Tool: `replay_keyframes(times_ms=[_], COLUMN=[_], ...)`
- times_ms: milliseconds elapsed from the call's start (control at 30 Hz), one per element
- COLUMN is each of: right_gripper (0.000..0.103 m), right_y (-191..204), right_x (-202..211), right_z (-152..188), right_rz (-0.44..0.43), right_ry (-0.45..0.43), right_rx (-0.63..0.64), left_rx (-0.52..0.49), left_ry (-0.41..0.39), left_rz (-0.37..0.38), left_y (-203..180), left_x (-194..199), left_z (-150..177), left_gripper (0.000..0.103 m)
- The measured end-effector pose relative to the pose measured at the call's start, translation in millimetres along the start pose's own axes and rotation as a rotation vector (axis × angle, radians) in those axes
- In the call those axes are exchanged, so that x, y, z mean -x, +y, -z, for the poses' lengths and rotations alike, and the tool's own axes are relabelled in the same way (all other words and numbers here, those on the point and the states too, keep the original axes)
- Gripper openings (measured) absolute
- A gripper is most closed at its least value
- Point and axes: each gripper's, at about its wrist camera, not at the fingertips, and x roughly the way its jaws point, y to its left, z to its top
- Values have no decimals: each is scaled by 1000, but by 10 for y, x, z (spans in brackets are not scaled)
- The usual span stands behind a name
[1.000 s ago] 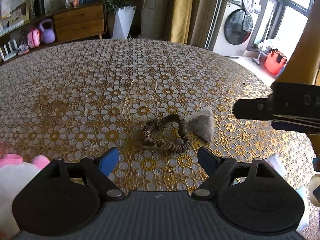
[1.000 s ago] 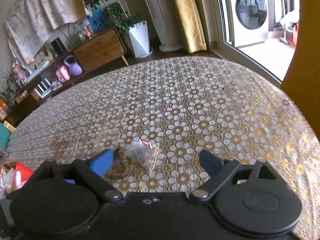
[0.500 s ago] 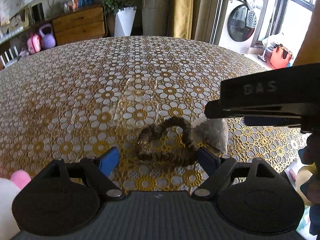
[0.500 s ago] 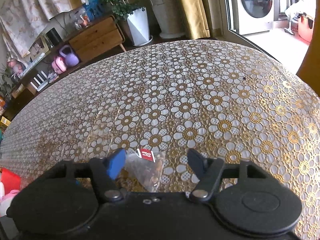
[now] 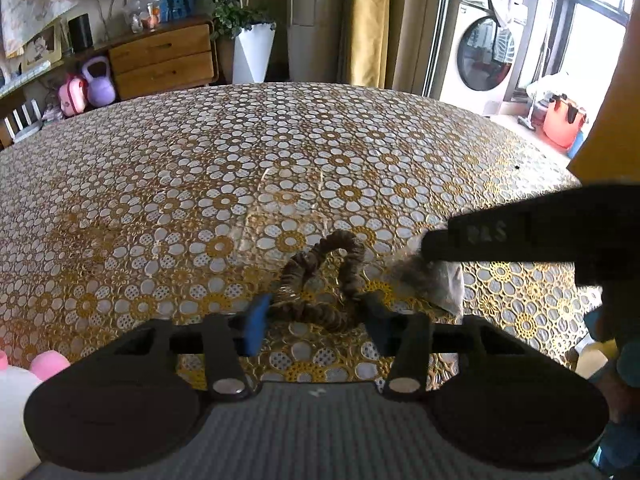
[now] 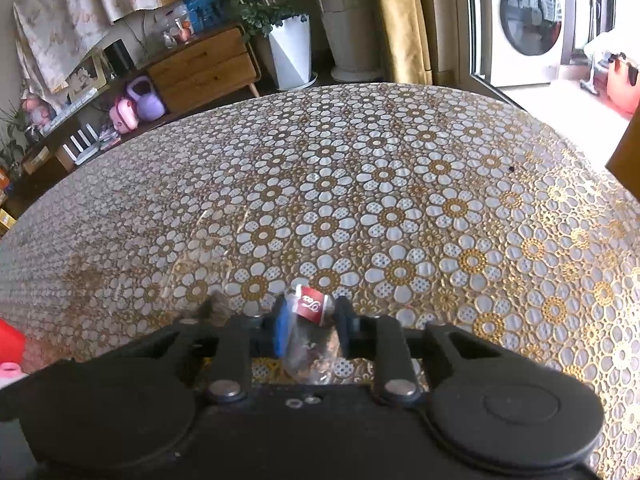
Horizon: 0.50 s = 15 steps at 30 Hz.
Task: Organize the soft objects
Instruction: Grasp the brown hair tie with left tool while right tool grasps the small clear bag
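A brown scrunchie [image 5: 320, 280] lies on the floral tablecloth [image 5: 240, 168] in the left wrist view. My left gripper [image 5: 316, 320] has its jaws partly closed around the scrunchie's near loop, the fingers touching its sides. A small clear tea bag pouch [image 5: 440, 284] with a red label [image 6: 310, 305] lies just right of the scrunchie. My right gripper [image 6: 310, 326] is shut on this pouch, low over the table. The right gripper's black body [image 5: 520, 236] crosses the left wrist view from the right.
A pink and white plush toy [image 5: 24, 380] sits at the near left table edge. A red object [image 6: 10, 344] shows at the left edge of the right wrist view. Beyond the table stand a wooden dresser [image 5: 160, 60], a white planter [image 5: 252, 56] and a washing machine [image 5: 480, 56].
Both grippers moved forward and down onto their objects. The left jaws narrowed around the scrunchie. The right jaws closed onto the tea bag pouch.
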Motion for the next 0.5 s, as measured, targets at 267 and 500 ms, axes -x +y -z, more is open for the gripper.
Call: replay_keyframes(times_ms=[267,500], right_gripper=[1,0], right_y=[-88,-182], right_x=[120,449], right_z=[89,213], right_rz=[9,-36], right_ry=[-45,-103], right_rx=[-38,-124], left_rx=[49,44], left_ry=[26,22], left_rz=[40,72], left_y=[135,158], left_x=[40,266], left_z=[-19,-2], left_gripper=[20,19])
